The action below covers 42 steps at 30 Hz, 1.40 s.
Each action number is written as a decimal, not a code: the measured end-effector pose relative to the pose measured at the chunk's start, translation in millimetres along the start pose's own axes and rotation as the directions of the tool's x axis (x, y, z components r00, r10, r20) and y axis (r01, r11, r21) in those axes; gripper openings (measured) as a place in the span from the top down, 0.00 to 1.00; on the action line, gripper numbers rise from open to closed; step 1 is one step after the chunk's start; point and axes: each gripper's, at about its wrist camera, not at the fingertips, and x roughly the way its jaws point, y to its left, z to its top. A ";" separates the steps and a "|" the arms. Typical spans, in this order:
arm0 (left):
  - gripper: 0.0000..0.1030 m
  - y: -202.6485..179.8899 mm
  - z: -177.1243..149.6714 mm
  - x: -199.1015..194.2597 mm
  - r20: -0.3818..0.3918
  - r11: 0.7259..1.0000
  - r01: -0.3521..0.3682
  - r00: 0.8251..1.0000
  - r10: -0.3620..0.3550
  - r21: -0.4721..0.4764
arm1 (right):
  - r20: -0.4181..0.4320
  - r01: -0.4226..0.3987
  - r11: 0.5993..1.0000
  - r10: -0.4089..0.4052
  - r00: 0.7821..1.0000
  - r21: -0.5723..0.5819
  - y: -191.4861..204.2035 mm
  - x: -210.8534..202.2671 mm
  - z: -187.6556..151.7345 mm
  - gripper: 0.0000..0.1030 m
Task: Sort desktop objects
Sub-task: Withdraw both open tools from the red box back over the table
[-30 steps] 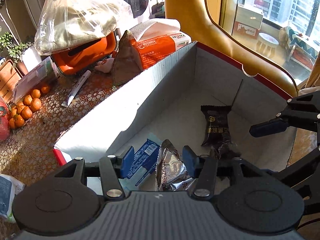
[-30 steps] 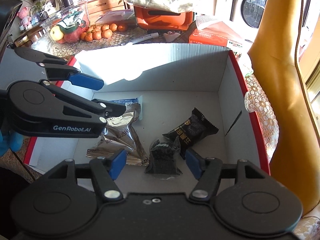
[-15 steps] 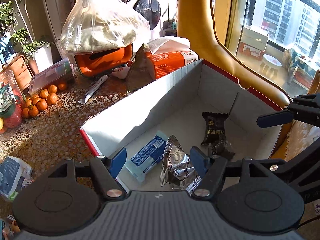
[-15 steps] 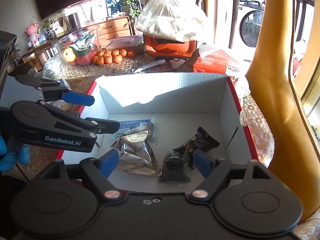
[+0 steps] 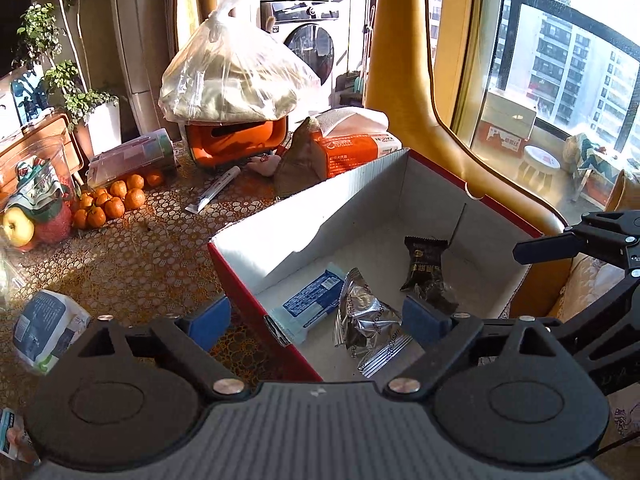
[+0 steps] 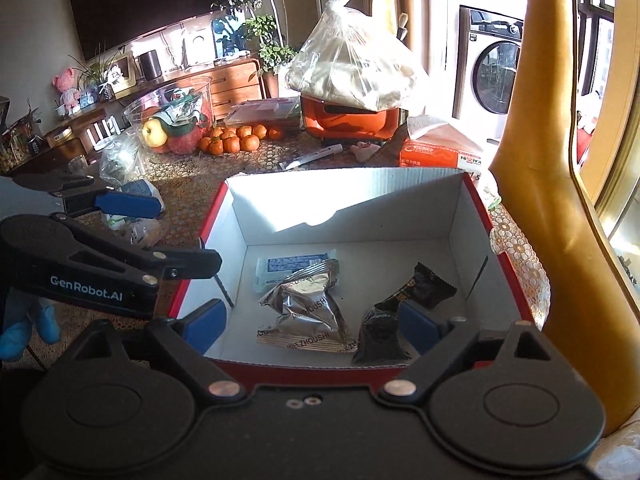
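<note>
Your left gripper and right gripper both hang above the red-edged cardboard box, jaws spread wide after just opening, gripping nothing. Inside the box lie a silver foil packet, a blue wrapper touching it, and two dark snack packs together, near the right wall.

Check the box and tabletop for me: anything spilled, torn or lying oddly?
Nothing spilled. In the box, the silver packet lies crumpled, overlapping the blue packet; two dark packets overlap too. A thin slit marks the right wall. On the table, a white tube lies loose.
</note>
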 end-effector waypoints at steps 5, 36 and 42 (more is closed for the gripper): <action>0.00 13.0 -14.0 -24.3 0.038 0.999 -0.033 0.999 0.034 -0.021 | 0.035 0.003 1.000 -0.003 0.999 -0.013 19.4 -5.6 -2.4 0.10; 0.00 132.1 -121.4 -135.0 0.109 0.918 -0.281 0.940 0.322 -0.280 | 0.135 -0.089 0.985 0.109 0.985 -0.148 172.0 10.1 -11.3 0.12; 0.00 149.1 -135.9 -140.6 0.112 0.900 -0.314 0.926 0.361 -0.303 | 0.142 -0.095 0.982 0.118 0.983 -0.162 191.5 19.6 -11.9 0.13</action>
